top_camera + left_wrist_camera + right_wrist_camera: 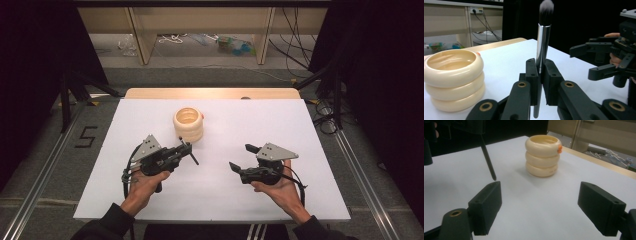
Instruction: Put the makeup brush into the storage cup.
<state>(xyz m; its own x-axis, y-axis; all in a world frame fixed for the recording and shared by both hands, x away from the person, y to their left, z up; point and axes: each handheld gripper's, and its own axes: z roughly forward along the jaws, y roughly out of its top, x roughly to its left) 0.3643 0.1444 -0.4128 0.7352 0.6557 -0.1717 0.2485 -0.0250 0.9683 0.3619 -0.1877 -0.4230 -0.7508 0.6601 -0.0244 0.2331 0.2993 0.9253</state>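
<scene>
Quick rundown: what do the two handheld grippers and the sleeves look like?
Both the left gripper and right gripper are black, with blocky fingers, brass-coloured pivot pins, a grey three-cornered plate on top and a trailing black cable. Sleeves are dark.

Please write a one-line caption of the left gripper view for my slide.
Left claw shut on an upright silver-handled makeup brush, beside a cream ribbed three-ring holder on the white table.

White tabletop (215, 200) on a wooden table, dark surroundings.
Black curtains (380, 75) at both sides; grey floor (45, 145) marked with a taped "5" (86, 136); pale wooden shelving (200, 25) beyond, loose cables (295, 45) and small clutter beneath.
</scene>
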